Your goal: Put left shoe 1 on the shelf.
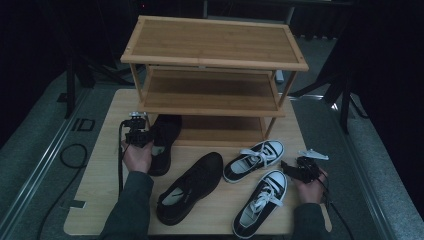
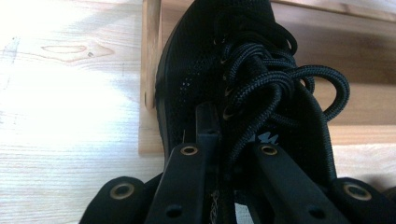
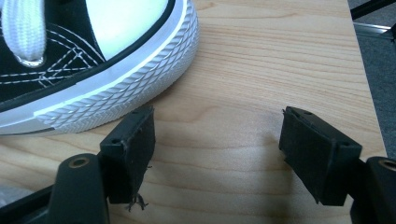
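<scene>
Along the near edge of the tabletop (image 1: 100,210) two sleeved forearms come in, one toward each near corner. Close to the near right corner, the right hand-held gripper (image 1: 290,168) rests low with its jaws spread wide and nothing between them; in the right gripper view its pads (image 3: 133,140) stand over bare wood just beside the white rubber toe of a black-and-white sneaker (image 1: 261,202). A second sneaker (image 1: 253,160) of the same kind lies just beyond it, toward the middle of the tabletop. Left of these, near the middle of the near edge, a black lace-up shoe (image 1: 190,187) lies at a slant. Farther in, on the left side, the left hand-held gripper (image 1: 150,136) is clamped nearly closed on the side wall of the other black shoe (image 1: 164,140), beside its laces, as the left gripper view shows. That shoe's toe reaches into the bottom tier of a three-tier wooden shoe rack (image 1: 215,55), which stands along the far edge.
</scene>
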